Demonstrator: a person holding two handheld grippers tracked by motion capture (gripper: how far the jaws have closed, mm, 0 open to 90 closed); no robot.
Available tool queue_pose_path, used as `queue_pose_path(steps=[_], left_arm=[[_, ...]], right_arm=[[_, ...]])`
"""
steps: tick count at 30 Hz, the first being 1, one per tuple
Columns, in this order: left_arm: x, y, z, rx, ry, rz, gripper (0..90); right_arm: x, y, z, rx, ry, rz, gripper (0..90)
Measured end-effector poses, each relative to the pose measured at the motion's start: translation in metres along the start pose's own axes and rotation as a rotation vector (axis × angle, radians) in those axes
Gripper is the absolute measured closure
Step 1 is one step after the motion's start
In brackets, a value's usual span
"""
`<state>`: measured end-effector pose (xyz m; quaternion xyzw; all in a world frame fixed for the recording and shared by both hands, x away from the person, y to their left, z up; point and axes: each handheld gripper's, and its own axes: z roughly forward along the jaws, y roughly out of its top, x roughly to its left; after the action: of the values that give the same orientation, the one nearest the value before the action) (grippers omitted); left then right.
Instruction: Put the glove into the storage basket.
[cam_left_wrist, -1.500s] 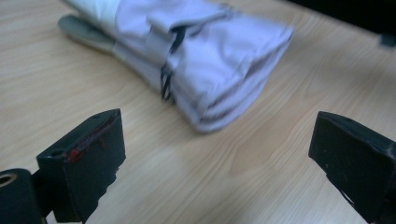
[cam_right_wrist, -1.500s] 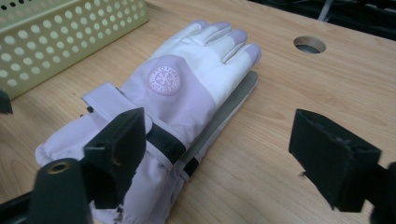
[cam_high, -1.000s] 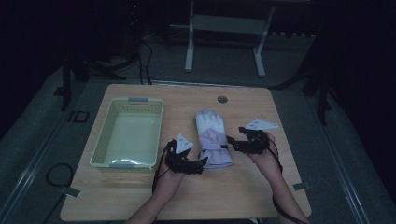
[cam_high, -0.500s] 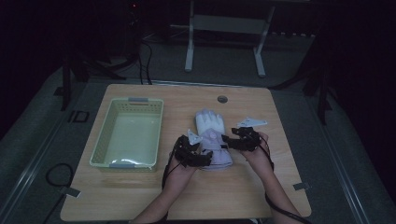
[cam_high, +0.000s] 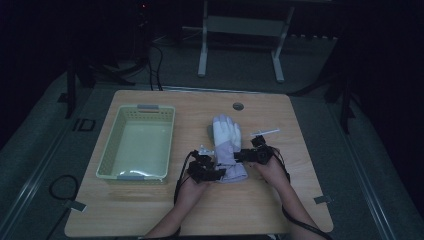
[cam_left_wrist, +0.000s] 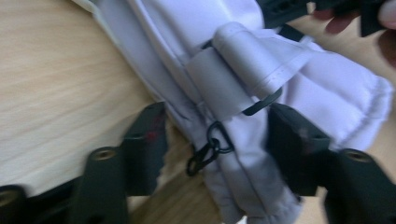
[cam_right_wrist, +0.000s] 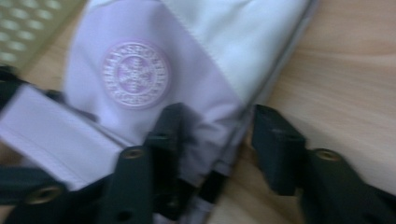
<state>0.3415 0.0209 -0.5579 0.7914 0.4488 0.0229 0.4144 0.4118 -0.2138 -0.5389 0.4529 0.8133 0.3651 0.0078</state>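
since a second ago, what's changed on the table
Both tools closed in on the glove: the left tool slid right to its cuff corner, the right tool slid left to its right edge. Jaws of both are open, straddling fabric. Glove and basket stayed put.

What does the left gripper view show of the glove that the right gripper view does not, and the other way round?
The left gripper view shows the glove's wrist strap and a small black clip hanging at its edge, with the left gripper's open jaws on either side of the cuff. The right gripper view shows a round embroidered snowflake badge on the lilac fabric and a corner of the pale green basket; the right gripper has its jaws open around the glove's edge. Both show lilac and white glove fabric lying on the wooden table.
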Motion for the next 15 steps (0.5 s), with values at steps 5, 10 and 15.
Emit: queue_pose_path(steps=[5,10,15], left_arm=[[0.000,0.003,-0.001,0.029,-0.019,0.015,51.5],[-0.007,0.008,-0.005,0.045,0.018,0.029,71.8],[-0.009,0.014,-0.010,0.061,0.019,0.055,75.0]], right_arm=[[0.000,0.000,0.003,0.010,0.030,0.035,69.1],[0.014,0.001,0.001,-0.002,-0.063,-0.023,81.4],[0.023,0.001,-0.005,-0.035,-0.104,-0.031,82.7]])
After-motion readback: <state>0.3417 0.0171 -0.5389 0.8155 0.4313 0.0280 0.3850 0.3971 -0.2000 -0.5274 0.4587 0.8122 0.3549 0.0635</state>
